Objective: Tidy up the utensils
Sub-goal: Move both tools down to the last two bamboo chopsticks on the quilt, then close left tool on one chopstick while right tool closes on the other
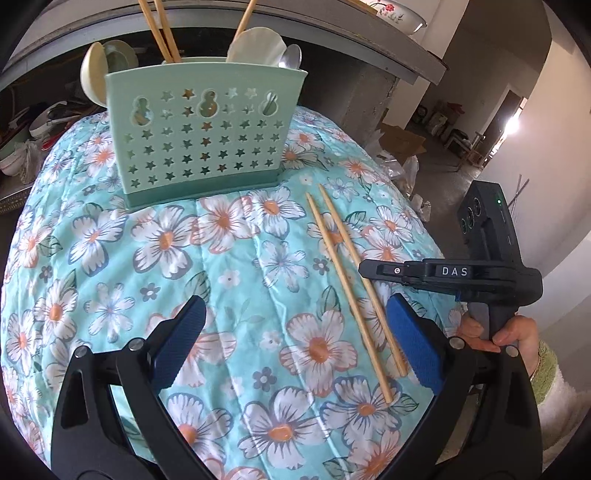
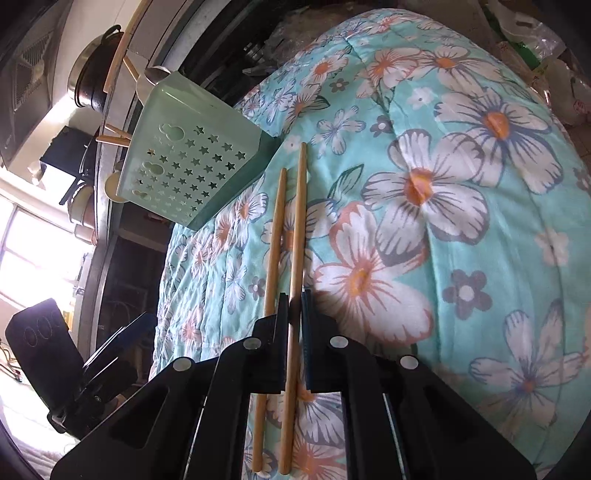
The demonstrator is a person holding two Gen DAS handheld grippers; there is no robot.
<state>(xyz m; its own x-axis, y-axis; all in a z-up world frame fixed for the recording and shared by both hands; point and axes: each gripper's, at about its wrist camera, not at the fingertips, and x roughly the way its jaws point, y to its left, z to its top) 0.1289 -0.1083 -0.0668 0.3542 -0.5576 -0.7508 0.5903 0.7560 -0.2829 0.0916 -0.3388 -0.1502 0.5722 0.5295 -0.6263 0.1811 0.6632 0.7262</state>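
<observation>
A lived-in home kitchen: a range hood (image 2: 27,70) above a dark wok (image 2: 90,74), stacked bowls (image 1: 22,147) under a concrete shelf, a flower-painted enamel basin (image 1: 397,14), cardboard boxes (image 1: 400,142) on the floor

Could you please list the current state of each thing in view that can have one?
Right gripper: shut on one wooden chopstick.
Second wooden chopstick: lying loose on the floral quilted cloth.
Left gripper: open, empty.
Mint-green perforated plastic utensil holder: upright, holding chopsticks and spoons.
</observation>
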